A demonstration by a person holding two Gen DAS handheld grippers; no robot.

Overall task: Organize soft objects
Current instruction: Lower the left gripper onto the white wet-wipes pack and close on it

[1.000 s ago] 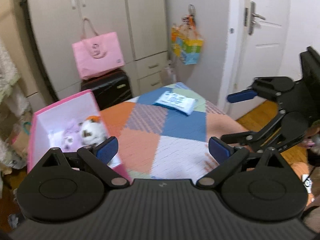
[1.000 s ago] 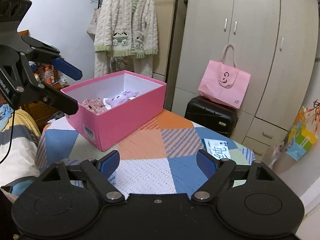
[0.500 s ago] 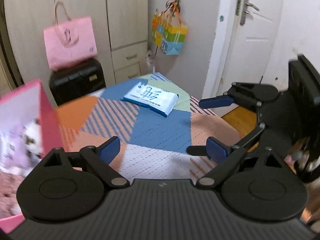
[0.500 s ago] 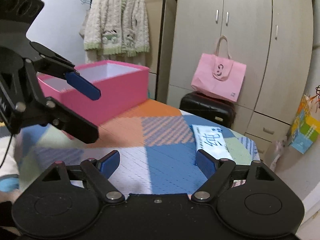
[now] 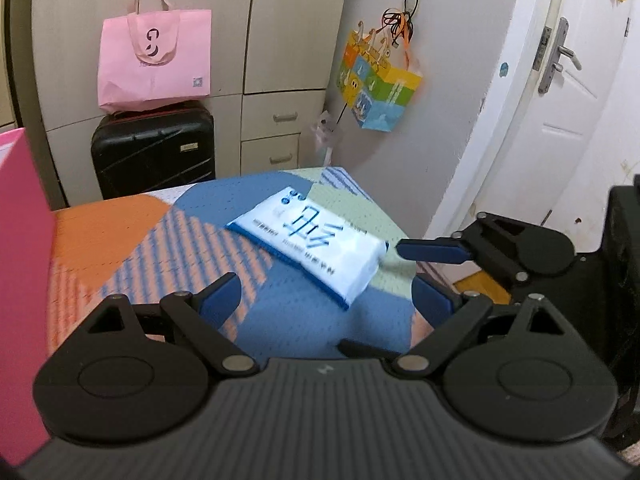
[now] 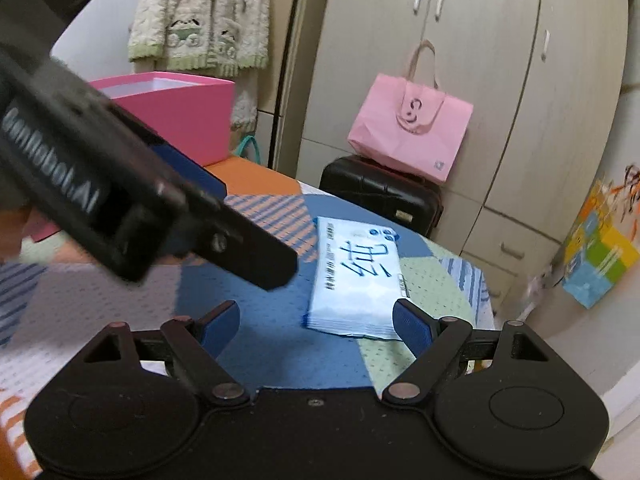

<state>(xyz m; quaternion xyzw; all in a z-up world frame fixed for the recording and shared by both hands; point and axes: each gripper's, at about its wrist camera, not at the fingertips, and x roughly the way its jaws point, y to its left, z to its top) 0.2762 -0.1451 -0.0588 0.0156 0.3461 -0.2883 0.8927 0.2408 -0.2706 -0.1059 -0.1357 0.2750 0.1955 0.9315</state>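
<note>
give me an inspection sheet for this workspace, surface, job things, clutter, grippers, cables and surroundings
Surface: patchwork cover, flat.
Job's things: tissue pack lies flat on it; pink box stands at the far left.
Clutter: nothing seen.
Grippers: left gripper open, empty, its jaws just closed a little; right gripper open, empty, near the pack's edge.
Cables: nothing seen.
Surroundings: pink bag on black suitcase, wardrobe, door, hanging gift bag, cardigan.

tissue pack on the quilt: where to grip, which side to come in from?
Grip the tissue pack across its short width near the end facing the right gripper, coming from above. It lies flat on the quilt, soft and thin, so the long edges are probably the only faces open jaws can pinch.
</note>
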